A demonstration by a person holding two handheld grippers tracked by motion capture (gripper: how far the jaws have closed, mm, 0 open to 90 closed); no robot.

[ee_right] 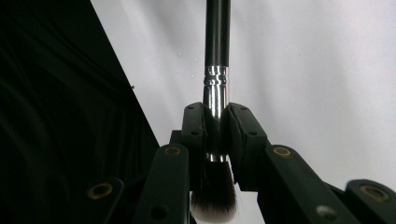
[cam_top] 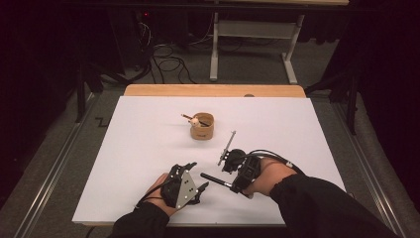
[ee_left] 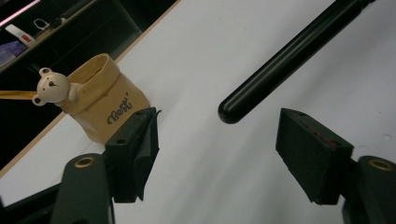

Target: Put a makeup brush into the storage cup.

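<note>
Right gripper view: right gripper [ee_right: 217, 135] clamped on brush [ee_right: 217, 88] at its metal collar, handle offered toward left gripper [ee_left: 219, 140], whose jaws stand apart just short of the handle tip, likely for handover

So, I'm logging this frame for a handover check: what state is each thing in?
makeup brush: clamped at its silver ferrule, handle pointing at the left gripper, off the table.
right gripper: shut on the makeup brush.
left gripper: open, handle tip ahead of its jaws, untouched.
tan holder: upright, open-topped, one bear-topped stick leaning in it.
thin rod: lying on the white table, free.
</note>
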